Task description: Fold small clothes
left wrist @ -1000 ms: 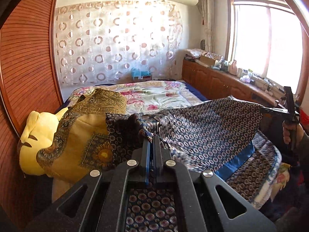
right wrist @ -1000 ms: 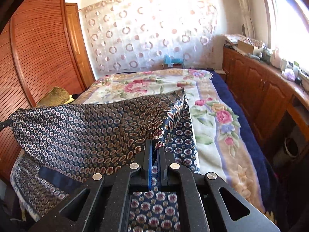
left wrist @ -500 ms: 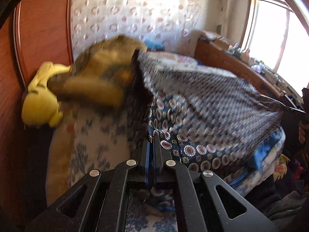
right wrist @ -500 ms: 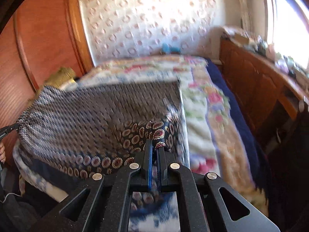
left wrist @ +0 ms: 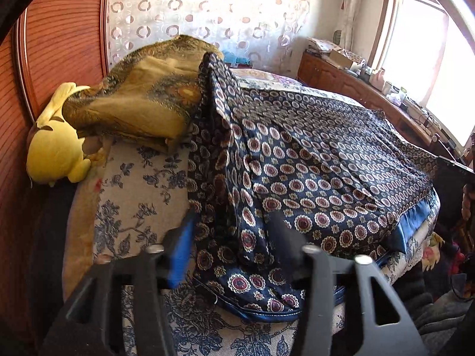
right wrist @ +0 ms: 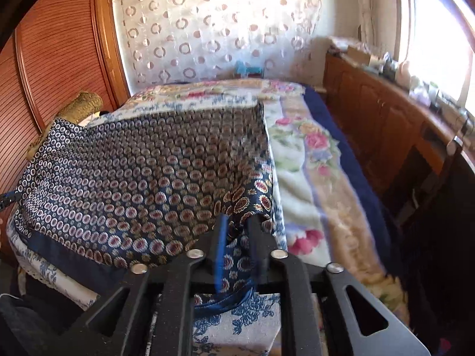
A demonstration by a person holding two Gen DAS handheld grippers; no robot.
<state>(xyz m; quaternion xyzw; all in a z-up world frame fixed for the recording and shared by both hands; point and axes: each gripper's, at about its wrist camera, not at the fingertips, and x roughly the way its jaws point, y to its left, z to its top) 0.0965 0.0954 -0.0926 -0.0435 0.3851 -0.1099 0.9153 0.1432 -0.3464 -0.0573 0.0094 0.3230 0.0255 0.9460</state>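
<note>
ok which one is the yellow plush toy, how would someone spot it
Start at the reddish slatted wooden panel. The yellow plush toy sits against its base, partly under the gold patterned cloth. It is the only plain bright-yellow thing; everything around it is patterned.

Premises: a domestic bedroom. Evidence: a bed (right wrist: 305,160) under a floral blanket, a yellow plush toy (left wrist: 53,148) against a wooden slatted wardrobe (right wrist: 59,59), a ring-patterned curtain (right wrist: 207,29), low wooden cabinets (right wrist: 380,118) beneath a sunlit window (left wrist: 430,59).
</note>
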